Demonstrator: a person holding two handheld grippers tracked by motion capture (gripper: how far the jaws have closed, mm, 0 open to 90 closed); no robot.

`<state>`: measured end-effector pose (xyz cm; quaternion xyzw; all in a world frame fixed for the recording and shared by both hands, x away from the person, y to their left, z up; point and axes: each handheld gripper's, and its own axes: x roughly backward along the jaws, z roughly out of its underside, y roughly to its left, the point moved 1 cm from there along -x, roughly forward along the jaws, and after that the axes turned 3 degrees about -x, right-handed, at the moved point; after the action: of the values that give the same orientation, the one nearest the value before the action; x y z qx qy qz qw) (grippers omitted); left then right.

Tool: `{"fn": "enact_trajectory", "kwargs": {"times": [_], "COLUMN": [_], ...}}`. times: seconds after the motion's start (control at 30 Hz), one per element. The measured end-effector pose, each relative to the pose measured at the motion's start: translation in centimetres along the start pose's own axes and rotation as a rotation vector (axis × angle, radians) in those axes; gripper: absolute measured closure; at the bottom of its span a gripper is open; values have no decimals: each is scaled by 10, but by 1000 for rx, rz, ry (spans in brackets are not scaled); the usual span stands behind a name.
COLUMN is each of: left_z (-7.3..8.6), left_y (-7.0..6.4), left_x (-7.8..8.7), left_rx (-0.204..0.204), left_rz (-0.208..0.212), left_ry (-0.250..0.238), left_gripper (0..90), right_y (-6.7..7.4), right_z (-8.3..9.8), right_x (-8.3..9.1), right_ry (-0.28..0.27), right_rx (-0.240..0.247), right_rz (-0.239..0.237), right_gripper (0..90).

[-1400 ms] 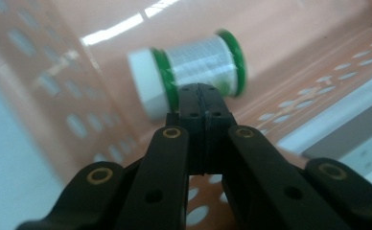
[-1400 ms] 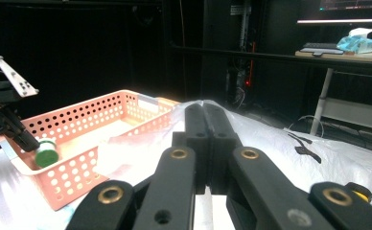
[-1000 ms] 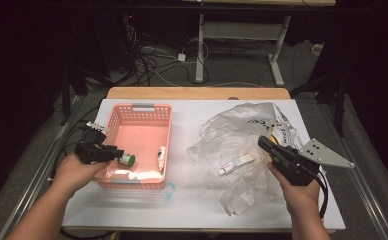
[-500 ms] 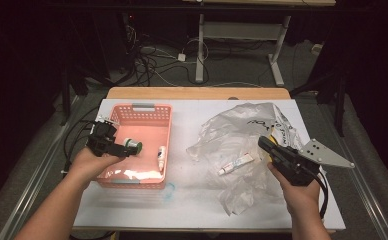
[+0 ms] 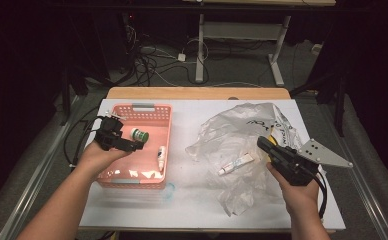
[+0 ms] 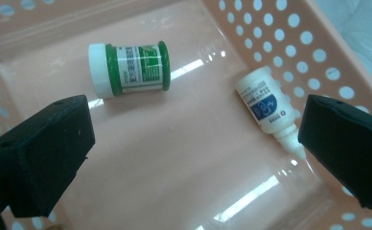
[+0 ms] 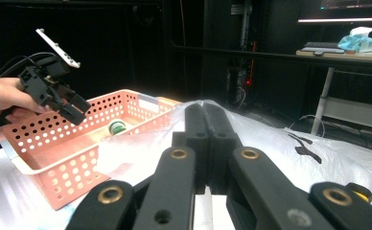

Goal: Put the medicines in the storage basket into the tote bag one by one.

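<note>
A pink perforated basket (image 5: 166, 131) stands on the left of the white table. On its floor lie a green jar with a white lid (image 6: 129, 69) (image 5: 139, 135) and a small white dropper bottle (image 6: 265, 103) (image 5: 160, 154). My left gripper (image 6: 193, 139) (image 5: 132, 145) hovers over the basket's left side. Its jaws have just been opening and now stand open and wide apart, with nothing between them. My right gripper (image 7: 205, 115) (image 5: 264, 144) is shut and empty over a crumpled clear plastic bag (image 5: 242, 130). A small white tube (image 5: 237, 162) lies on the bag just left of it.
The left gripper (image 7: 74, 108) also appears above the basket (image 7: 54, 143) in the right gripper view. A yellow-capped item (image 7: 359, 191) sits under the bag near the right hand. Cables lie on the floor beyond the table's far wooden edge (image 5: 197, 93).
The left hand moved away from me over the basket and its jaws opened. The green jar left them and now lies on the basket floor. The right hand kept still.
</note>
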<state>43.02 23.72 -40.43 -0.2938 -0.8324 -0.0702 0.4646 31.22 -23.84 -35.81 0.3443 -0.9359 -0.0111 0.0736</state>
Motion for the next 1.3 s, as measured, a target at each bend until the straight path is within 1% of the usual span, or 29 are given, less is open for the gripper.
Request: {"fn": "enact_trajectory", "kwargs": {"times": [0.07, 0.13, 0.17, 0.2, 0.23, 0.27, 0.33, 0.37, 0.43, 0.47, 0.5, 0.53, 0.57, 0.63, 0.73, 0.83, 0.93, 0.97, 1.0, 1.03, 1.07, 1.13, 1.2, 1.27, 1.3], "left_z": [-5, -12, -16, -20, -26, -31, -39, -43, -48, -50, -52, -54, -55, -56, -56, -56, -56, -56, -56, -56, -55, -54, -54, -54, -54], "left_y": [0, 1, 2, 4, 6, 8, 12, 14, 17, 19, 19, 20, 21, 23, 29, 34, 39, 40, 42, 43, 44, 45, 45, 43, 43], "left_x": [-2, -5, -8, -12, -15, -19, -27, -31, -36, -38, -40, -43, -46, -51, -58, -67, -74, -77, -79, -82, -85, -91, -95, -99, -100], "left_rx": [1, 1, 8, 0, -8, -5, 11, 17, 44, 50, 55, 50, 48, 49, 72, 83, 102, 104, 112, 121, 125, 122, 102, 78, 73], "left_rz": [-22, -37, -47, -63, -92, -106, -106, -100, -87, -78, -78, -87, -92, -100, -104, -124, -126, -130, -127, -115, -114, -117, -126, -130, -126], "left_ry": [-16, -42, -50, -51, -48, -50, -43, -40, -50, -59, -65, -63, -65, -65, -74, -51, -58, -57, -57, -51, -42, -23, 8, 21, 18], "left_gripper": [0, 2, 7, 9, 13, 21, 25, 25, 25, 26, 35, 40, 43, 55, 69, 83, 147, 149, 153, 154, 154, 171, 186, 234, 279], "right_y": [0, 1, 1, 1, 1, 1, 2, 1, 1, 0, 0, 0, -1, -2, -1, 0, 0, 0, 0, -1, -1, -2, -2, -3, -3], "right_z": [0, 0, 0, 1, 1, 1, 1, 1, 1, 0, 0, 0, 1, 1, 1, 1, 2, 2, 2, 3, 3, 3, 3, 3, 3], "right_x": [0, 0, -1, -1, -1, -2, -2, -2, -1, -1, 0, 0, 0, 1, 1, 0, -1, -1, -1, -1, -1, -1, -1, -1, -1], "right_ry": [0, 0, 0, 2, 4, 7, 7, 5, 3, 0, 0, 1, 0, 2, 3, 3, 8, 8, 9, 11, 10, 10, 8, 8, 8], "right_rx": [0, -3, -2, 1, 2, 0, -2, 4, 2, -1, -2, -5, 2, -1, 0, -4, 1, 4, -3, -1, -1, -1, -4, -2, -1], "right_rz": [0, 0, -2, -1, -3, -4, -4, -3, -4, -3, -2, 0, 1, 1, 1, -1, -3, -3, -1, -1, -1, 0, 1, 2, 2], "right_gripper": [900, 900, 900, 900, 900, 900, 900, 900, 900, 900, 900, 900, 900, 900, 900, 900, 900, 900, 900, 900, 900, 900, 900, 900, 900]}}
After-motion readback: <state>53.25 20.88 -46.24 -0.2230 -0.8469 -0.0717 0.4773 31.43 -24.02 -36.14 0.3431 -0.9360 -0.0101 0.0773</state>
